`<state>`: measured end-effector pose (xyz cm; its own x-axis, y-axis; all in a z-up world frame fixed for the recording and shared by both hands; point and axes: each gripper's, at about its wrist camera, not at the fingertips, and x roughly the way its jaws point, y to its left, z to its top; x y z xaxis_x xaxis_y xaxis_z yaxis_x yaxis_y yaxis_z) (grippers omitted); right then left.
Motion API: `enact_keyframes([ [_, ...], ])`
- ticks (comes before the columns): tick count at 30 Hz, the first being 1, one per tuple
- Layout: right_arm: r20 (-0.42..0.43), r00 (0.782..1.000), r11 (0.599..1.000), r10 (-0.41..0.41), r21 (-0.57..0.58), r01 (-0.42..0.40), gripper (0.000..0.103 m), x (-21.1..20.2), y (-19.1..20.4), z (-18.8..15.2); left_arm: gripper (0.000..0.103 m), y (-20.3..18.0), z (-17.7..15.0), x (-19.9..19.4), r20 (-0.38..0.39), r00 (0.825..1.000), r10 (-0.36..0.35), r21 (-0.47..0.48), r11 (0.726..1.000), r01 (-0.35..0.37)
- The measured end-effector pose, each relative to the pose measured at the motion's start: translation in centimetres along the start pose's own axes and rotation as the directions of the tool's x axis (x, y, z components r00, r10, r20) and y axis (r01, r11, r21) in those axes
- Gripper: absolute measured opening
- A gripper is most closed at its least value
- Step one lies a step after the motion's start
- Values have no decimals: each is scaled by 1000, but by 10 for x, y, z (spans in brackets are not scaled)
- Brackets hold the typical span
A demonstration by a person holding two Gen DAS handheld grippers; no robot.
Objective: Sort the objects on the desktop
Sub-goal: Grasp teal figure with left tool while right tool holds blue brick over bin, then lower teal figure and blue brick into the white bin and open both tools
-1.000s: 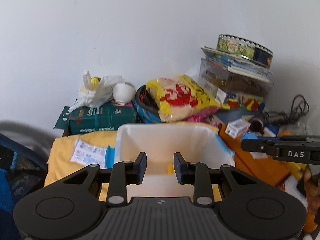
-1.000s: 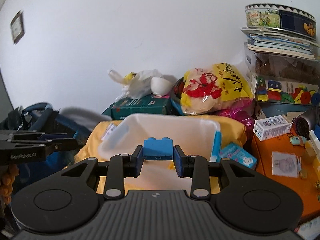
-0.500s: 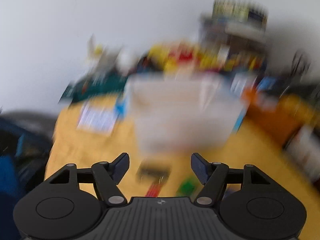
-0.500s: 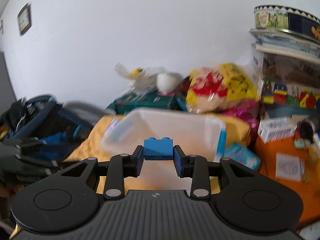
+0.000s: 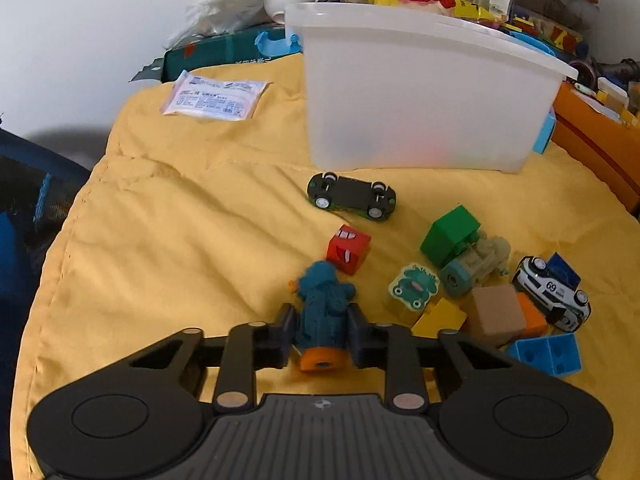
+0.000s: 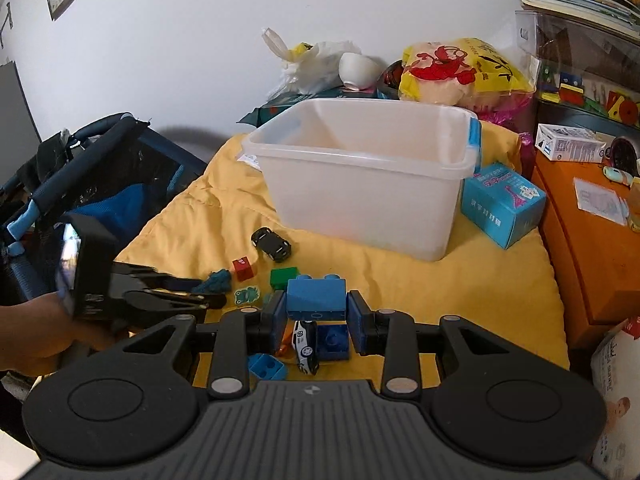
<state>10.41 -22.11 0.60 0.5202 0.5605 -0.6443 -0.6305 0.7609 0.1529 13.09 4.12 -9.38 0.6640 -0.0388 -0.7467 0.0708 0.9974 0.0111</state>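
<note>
My left gripper (image 5: 322,338) is shut on a teal plush toy with an orange base (image 5: 322,312), low on the yellow cloth (image 5: 180,220). My right gripper (image 6: 316,316) is shut on a blue brick (image 6: 315,298) and holds it above the toy pile, in front of the white plastic bin (image 6: 360,184). The bin also shows in the left wrist view (image 5: 420,92). Loose toys lie nearby: a black car on its back (image 5: 352,196), a red cube (image 5: 347,248), a green block (image 5: 450,236), a frog tile (image 5: 412,286), a white car (image 5: 554,292).
A blue box (image 6: 502,204) stands right of the bin. An orange cabinet (image 6: 592,232) is at the right. A dark stroller (image 6: 80,184) is at the left. Bags, a bowl and books crowd the wall behind. A paper packet (image 5: 214,94) lies on the cloth.
My left gripper opened, dropped from bin height to the cloth and shut on the teal plush toy. My right gripper pulled back and tilted down, still holding the blue brick.
</note>
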Motion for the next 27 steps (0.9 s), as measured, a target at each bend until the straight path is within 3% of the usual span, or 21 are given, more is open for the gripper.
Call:
enact_keyframes([
  [6, 26, 1000, 1000, -9, 16, 8, 36, -5, -3, 3, 29, -4, 10, -41, 84, 996, -31, 1, 1000, 31],
  [16, 116, 992, 998, -41, 51, 35, 36, -4, -28, 49, 29, -17, 100, -114, 248, 963, -105, -50, 991, 122],
  [21, 158, 986, 996, -56, 71, 46, 36, 2, -43, 92, 29, -23, 151, -122, 307, 943, -126, -21, 990, 139],
  [27, 156, 984, 992, -82, 108, 65, 36, 19, -63, 134, 29, -28, 198, -106, 288, 948, -139, -28, 988, 153],
])
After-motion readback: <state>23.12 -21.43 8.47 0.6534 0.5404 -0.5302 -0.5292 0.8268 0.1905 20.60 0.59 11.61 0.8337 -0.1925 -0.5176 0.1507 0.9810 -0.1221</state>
